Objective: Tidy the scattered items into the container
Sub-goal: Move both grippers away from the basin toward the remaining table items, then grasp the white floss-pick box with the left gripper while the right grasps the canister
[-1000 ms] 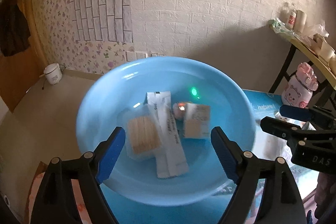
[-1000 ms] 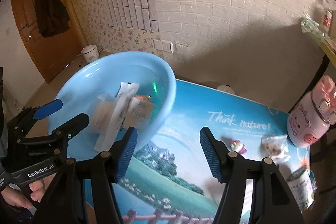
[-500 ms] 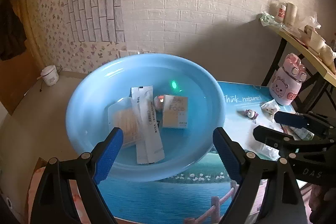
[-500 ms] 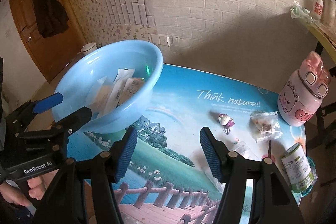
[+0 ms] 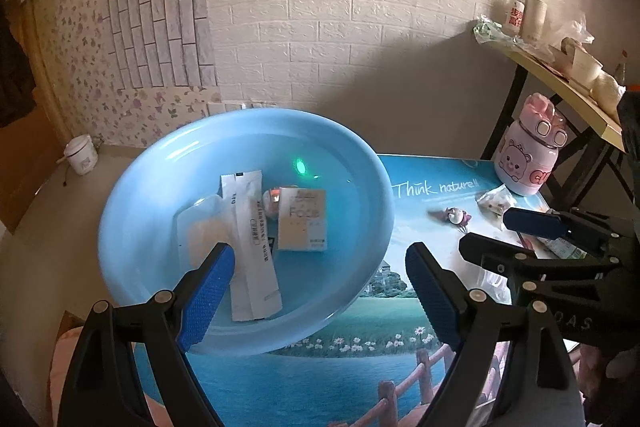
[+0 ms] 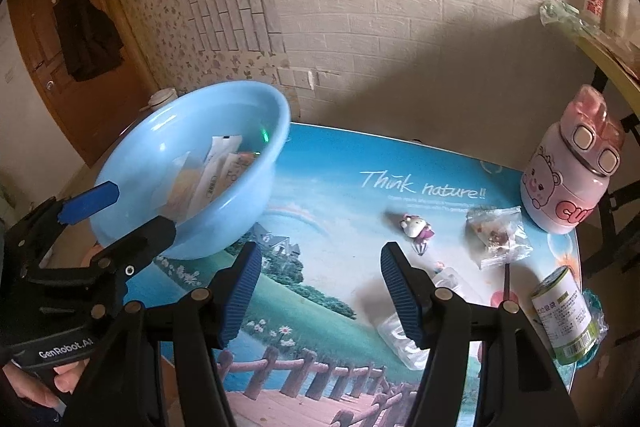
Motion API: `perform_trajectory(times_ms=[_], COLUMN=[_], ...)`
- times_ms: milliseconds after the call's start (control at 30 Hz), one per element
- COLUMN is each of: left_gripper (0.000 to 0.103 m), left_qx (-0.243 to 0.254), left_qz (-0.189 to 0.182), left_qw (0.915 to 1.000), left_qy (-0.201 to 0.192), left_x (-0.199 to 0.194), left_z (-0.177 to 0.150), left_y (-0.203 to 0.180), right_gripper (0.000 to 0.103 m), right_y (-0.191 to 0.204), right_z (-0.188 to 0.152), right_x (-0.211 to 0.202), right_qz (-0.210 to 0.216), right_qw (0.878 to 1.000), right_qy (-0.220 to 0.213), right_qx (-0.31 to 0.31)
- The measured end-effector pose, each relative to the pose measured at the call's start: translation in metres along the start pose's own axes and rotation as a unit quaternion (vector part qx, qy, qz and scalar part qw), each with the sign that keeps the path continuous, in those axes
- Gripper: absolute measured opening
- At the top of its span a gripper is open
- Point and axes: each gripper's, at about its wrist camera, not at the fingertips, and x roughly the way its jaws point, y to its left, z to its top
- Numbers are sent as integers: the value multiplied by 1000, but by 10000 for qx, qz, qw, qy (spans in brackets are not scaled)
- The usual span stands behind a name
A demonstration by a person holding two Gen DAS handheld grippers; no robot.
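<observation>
A light blue basin (image 5: 160,187) (image 6: 208,227) stands on the left of the picture-printed table. It holds a long white sachet (image 5: 252,243), a white card packet (image 5: 302,219) and a clear bag (image 5: 200,235). My left gripper (image 5: 316,291) is open and empty over the basin's near rim. My right gripper (image 6: 320,291) is open and empty above the table's middle. To its right lie a small toy figure (image 6: 416,227), a clear snack bag (image 6: 500,235), a clear plastic wrapper (image 6: 400,343) and a green-labelled can (image 6: 564,319).
A pink bear bottle (image 6: 568,171) stands at the table's far right corner. A side table (image 5: 560,67) with jars and bags is beyond it. A brick-pattern wall is behind the table. A small white pot (image 5: 82,155) sits on the floor at left.
Both grippers have pulled back and up from the basin. The right gripper has swung rightward, bringing the loose items on the table's right into view. Both stayed open.
</observation>
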Motion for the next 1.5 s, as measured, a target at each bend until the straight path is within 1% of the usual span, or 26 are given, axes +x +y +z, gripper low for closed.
perform_trajectory(times_ms=[333,800,933,1267,1500], left_gripper=[87,87,87,87,87], left_qx=[106,508,638,871,1061], left_qz=[-247,-634,-745,-1000,-1258], left_qw=[9996,9967,9951,9905,9848], left_qy=[-38,91,142,355,558], left_x=[-2,6,10,28,46], left_z=[0,-3,-4,-11,-21], left_y=[-16,-63,-79,-114,-139], right_gripper=[64,64,64,64,64], right_y=[-14,-77,-91,-121,-141], right_z=[-1,-6,-9,-16,-20], right_x=[5,6,1,-4,-10], right_qz=[-121,-465,-558,-631,-706], right_qw=[9999,9977,9970,9958,9944], right_qy=[14,-32,-59,-49,-70], right_qx=[69,483,527,663,787])
